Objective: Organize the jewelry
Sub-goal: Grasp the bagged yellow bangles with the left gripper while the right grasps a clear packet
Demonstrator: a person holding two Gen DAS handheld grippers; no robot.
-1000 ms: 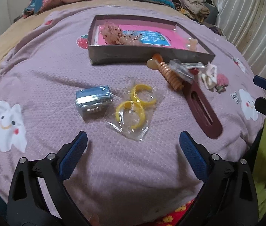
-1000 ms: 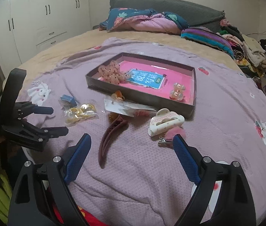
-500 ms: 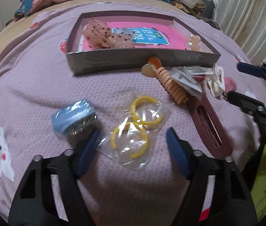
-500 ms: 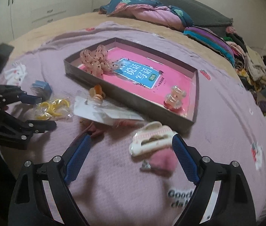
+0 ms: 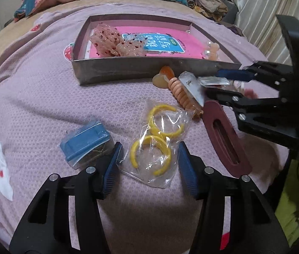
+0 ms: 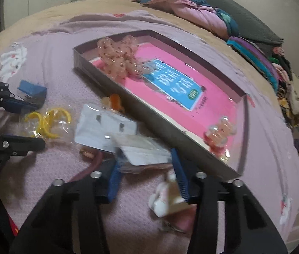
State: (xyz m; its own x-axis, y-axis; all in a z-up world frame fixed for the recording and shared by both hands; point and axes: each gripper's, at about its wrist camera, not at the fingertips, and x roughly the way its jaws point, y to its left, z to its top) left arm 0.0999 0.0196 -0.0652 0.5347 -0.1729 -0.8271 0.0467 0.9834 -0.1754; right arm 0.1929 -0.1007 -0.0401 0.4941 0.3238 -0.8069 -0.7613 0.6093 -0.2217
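Observation:
A clear bag of yellow rings (image 5: 155, 144) lies on the purple blanket between the fingers of my left gripper (image 5: 149, 169). Its jaws are closing, the blue pads stand at the bag's edges, and the bag lies flat. My right gripper (image 6: 147, 175) is low over a clear packet with white cards (image 6: 145, 154). Its jaws are closing too, with the packet's near end between the pads, not visibly squeezed. In the left wrist view the right gripper (image 5: 213, 82) reaches in from the right over that packet (image 5: 191, 86). The grey tray with a pink floor (image 5: 128, 69) lies beyond.
A blue box in plastic (image 5: 85, 144) sits just left of the left finger. A maroon hair clip (image 5: 223, 137) and an orange spiral tie (image 5: 181, 93) lie under the packet. A white claw clip (image 6: 166, 199) lies by the right finger. Pink bows (image 5: 111, 40) sit in the tray.
The left jaws have narrowed around the bag of yellow rings. The right gripper has come forward and down from the white claw clip to the packet, rolled, and its jaws have narrowed sharply.

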